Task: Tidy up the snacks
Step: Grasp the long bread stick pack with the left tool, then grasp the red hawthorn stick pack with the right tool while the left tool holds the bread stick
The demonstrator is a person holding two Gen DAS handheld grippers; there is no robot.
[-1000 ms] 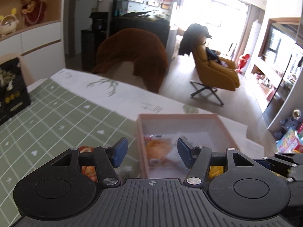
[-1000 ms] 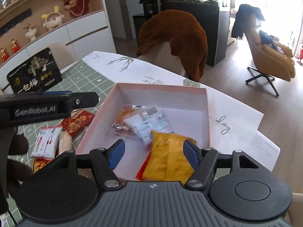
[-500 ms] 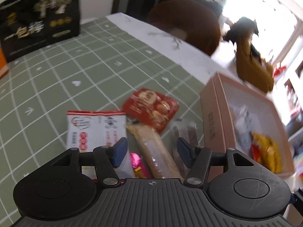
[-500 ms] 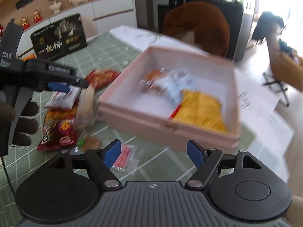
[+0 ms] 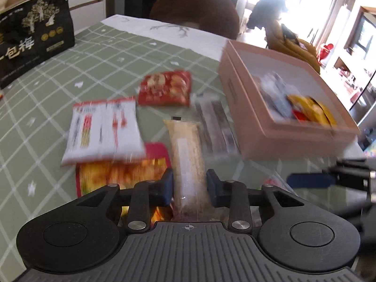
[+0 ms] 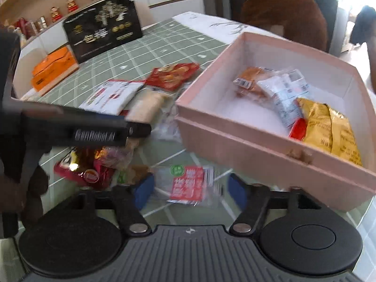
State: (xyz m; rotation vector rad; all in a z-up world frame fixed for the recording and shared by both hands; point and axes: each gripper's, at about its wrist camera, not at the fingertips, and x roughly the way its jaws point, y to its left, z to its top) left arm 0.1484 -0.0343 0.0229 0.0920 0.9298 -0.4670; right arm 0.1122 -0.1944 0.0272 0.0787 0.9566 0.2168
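Beige snack bar (image 5: 188, 155) lies lengthwise between left tool (image 5: 189, 186) pads.

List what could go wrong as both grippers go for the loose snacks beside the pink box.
1. The left gripper straddles the long beige packet, which rests on the orange-red bag; closing may pinch both.
2. The right gripper brackets a thin clear packet lying flat; fingers may slide over it.
3. The pink box sits close.
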